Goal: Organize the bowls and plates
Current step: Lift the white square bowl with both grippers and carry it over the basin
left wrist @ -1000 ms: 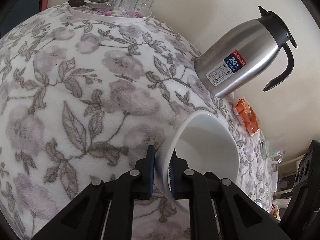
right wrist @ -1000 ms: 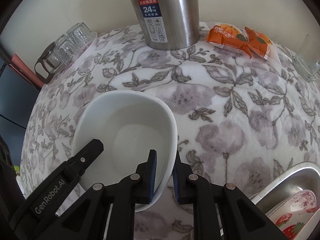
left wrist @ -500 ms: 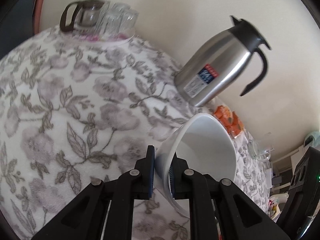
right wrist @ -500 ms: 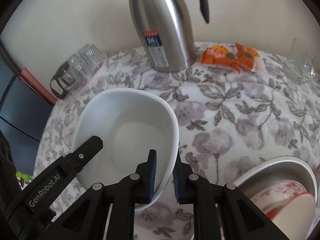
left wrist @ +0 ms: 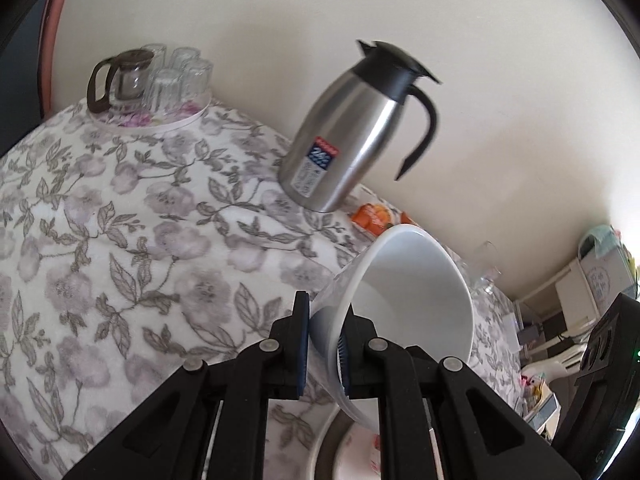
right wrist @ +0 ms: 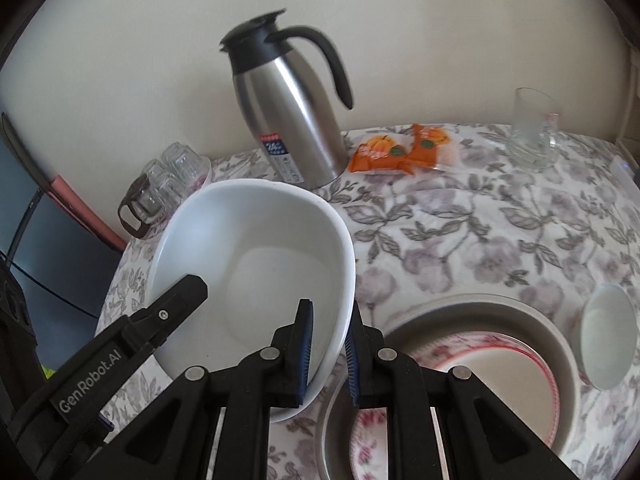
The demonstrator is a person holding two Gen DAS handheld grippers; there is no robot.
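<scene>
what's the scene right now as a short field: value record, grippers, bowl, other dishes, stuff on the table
left gripper: shut on the large white bowl, one finger inside the rim, one outside
right gripper: shut on the opposite rim of the same bowl
bowl state: lifted, tilted, empty
metal basin: on the floral tablecloth, holds a floral plate
small white bowl: beside the basin
thermos: upright near the wall
orange snack packs: beside the thermos
tray of glasses: far corner

Thermos (right wrist: 292,112) behind bowl (right wrist: 256,264); snack packets (right wrist: 404,150) right of thermos; plate (right wrist: 480,380) in basin (right wrist: 560,344)
</scene>
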